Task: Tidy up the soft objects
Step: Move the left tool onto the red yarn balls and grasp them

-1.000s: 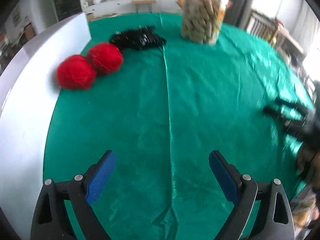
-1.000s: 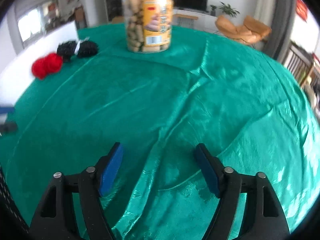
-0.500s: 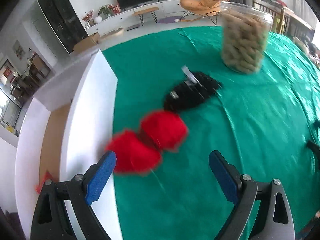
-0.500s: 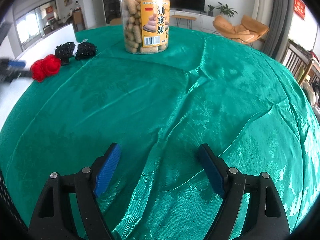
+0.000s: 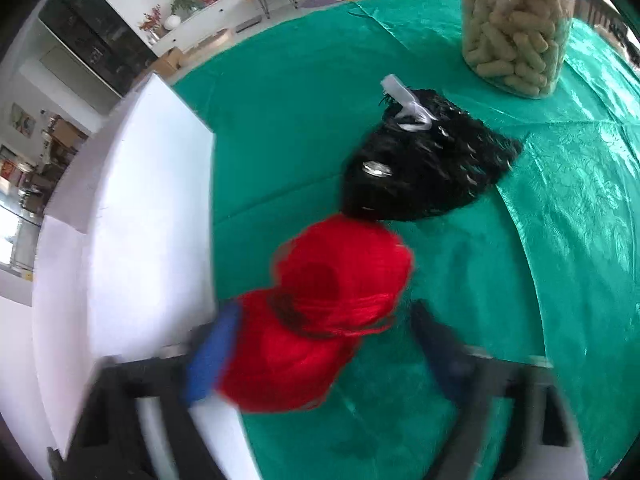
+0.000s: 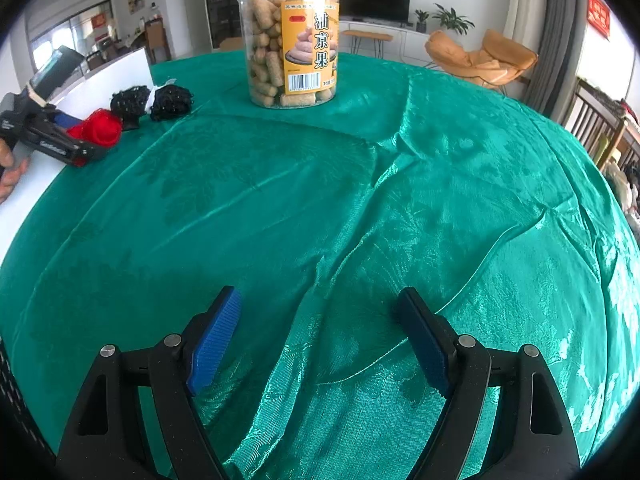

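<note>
Two fuzzy red balls (image 5: 320,320), joined, motion-blurred.

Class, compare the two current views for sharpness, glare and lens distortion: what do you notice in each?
Left wrist view: motion blur smears the left gripper and the red yarn balls. Right wrist view: sharp; the snack jar label reads clearly, window light sheens the green tablecloth, and the fisheye bows the table's edge.

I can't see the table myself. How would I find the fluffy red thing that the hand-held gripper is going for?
Start at the green tablecloth and go to its edge beside the white board. There the red yarn pair lies between the open fingers of the left hand-held gripper. Its black neighbour is the same shape but wears a white tag; only this one is bright red.
</note>
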